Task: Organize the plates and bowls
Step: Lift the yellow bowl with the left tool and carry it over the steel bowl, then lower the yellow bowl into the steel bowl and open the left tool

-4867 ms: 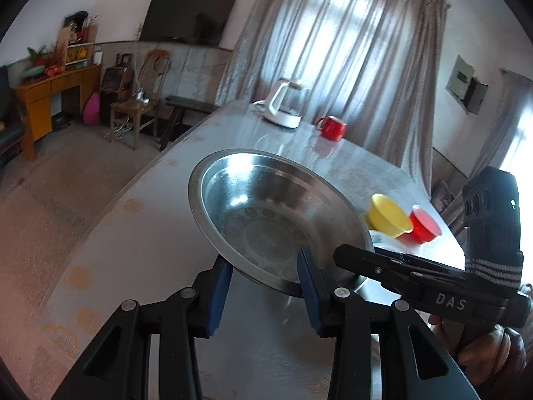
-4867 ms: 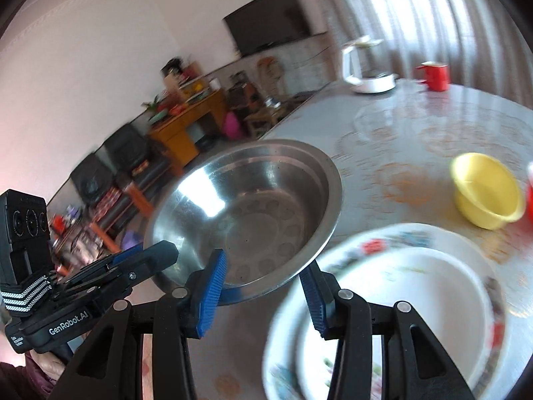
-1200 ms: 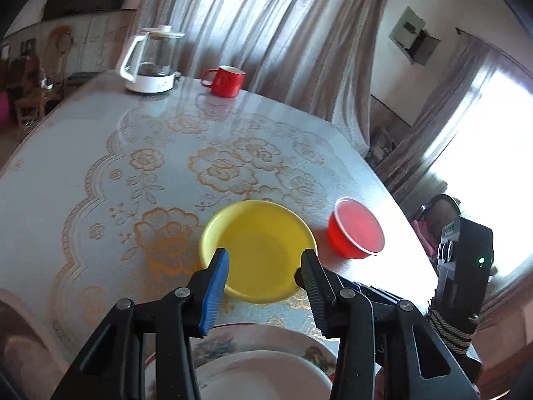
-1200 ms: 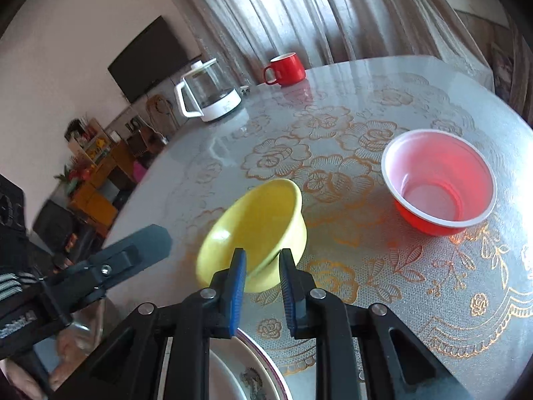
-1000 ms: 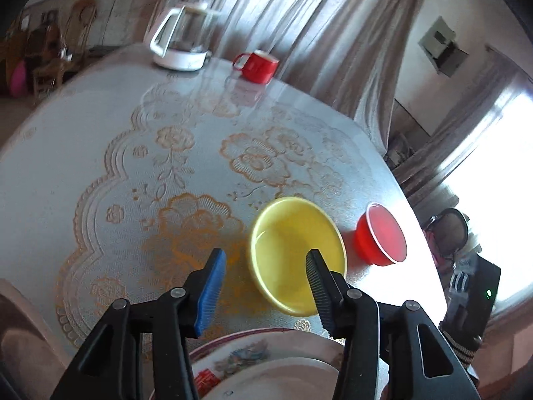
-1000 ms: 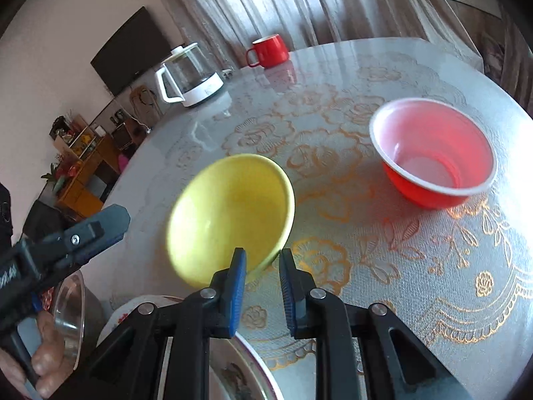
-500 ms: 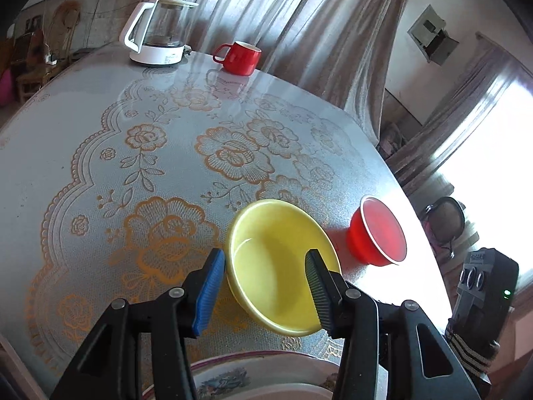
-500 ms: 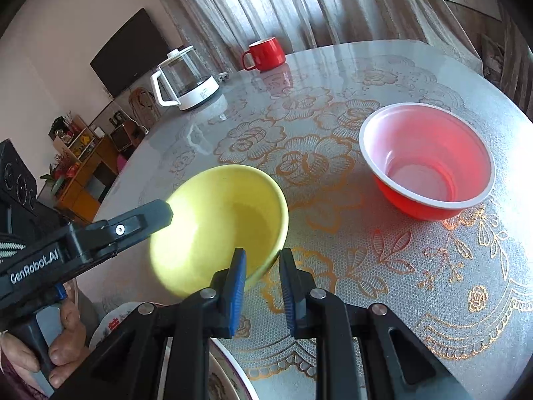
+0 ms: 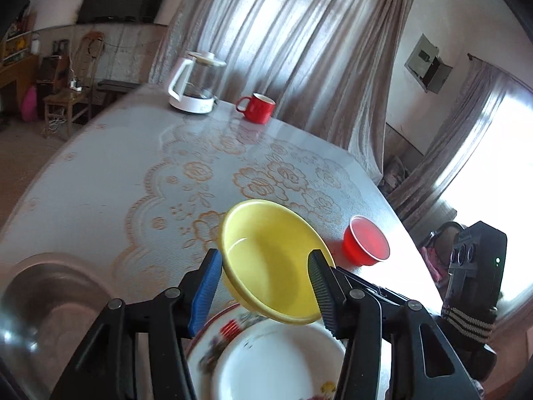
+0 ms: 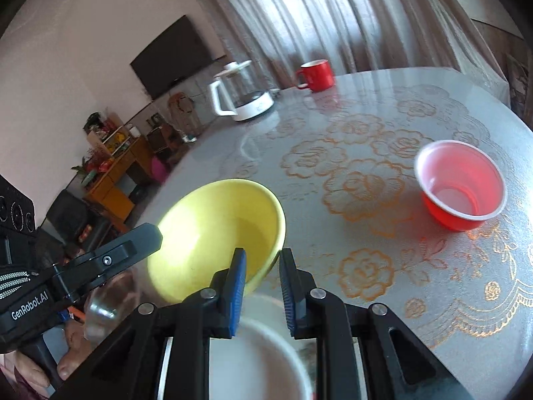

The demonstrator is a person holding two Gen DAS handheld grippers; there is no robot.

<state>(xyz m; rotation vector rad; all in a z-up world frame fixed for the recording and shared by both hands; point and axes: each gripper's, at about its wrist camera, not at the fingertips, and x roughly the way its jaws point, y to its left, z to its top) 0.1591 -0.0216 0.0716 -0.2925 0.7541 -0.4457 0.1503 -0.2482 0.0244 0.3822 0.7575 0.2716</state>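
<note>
The yellow bowl (image 10: 216, 230) hangs tilted over the white plate (image 9: 279, 363) near the table's (image 9: 100, 180) near edge. Our right gripper (image 10: 261, 286) pinches its rim; our left gripper (image 9: 265, 291) is opening, its jaws flanking the bowl without touching.

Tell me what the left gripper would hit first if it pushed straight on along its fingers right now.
Most likely the yellow bowl. It sits tilted, right ahead of the left gripper, whose jaws are opening, and is pinched by the right gripper at its rim. Past it lies the table; depth is unclear.

yellow bowl (image 9: 273, 260), red bowl (image 10: 461, 188), gold-flowered tablecloth (image 10: 366, 180)
</note>
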